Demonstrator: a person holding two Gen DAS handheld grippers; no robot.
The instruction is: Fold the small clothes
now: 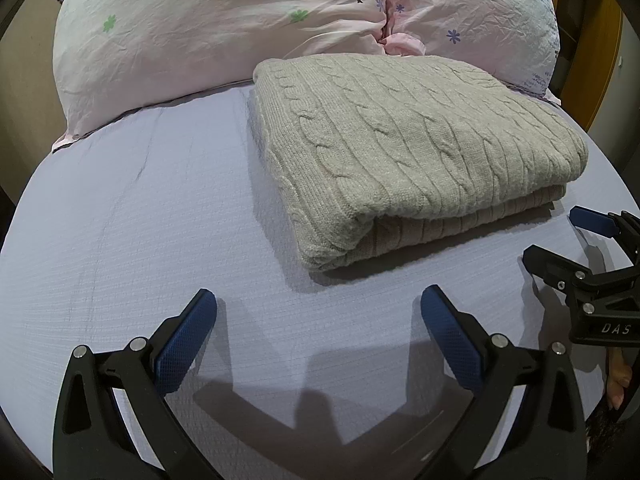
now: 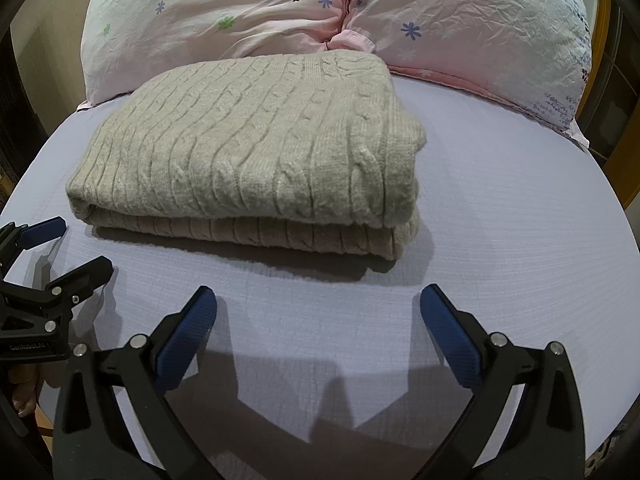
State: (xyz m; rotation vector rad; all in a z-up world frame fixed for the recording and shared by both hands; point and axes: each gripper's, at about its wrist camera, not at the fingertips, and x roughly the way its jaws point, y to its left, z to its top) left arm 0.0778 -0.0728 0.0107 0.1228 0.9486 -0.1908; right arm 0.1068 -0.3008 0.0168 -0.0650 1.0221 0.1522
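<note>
A beige cable-knit sweater [image 1: 404, 152] lies folded into a thick rectangle on the lilac bed sheet [image 1: 140, 220]; it also shows in the right wrist view [image 2: 256, 152]. My left gripper [image 1: 319, 304] is open and empty, just in front of the sweater's near-left corner, above the sheet. My right gripper [image 2: 319, 304] is open and empty, in front of the sweater's near edge. The right gripper shows at the right edge of the left wrist view [image 1: 560, 236], and the left gripper at the left edge of the right wrist view [image 2: 76, 248]. Both are clear of the sweater.
Two pink floral pillows [image 1: 208, 28] [image 2: 472, 28] lean side by side behind the sweater at the head of the bed. A wooden frame [image 1: 600, 52] stands past the bed's right edge. Bare sheet [image 2: 520, 208] lies beside the sweater.
</note>
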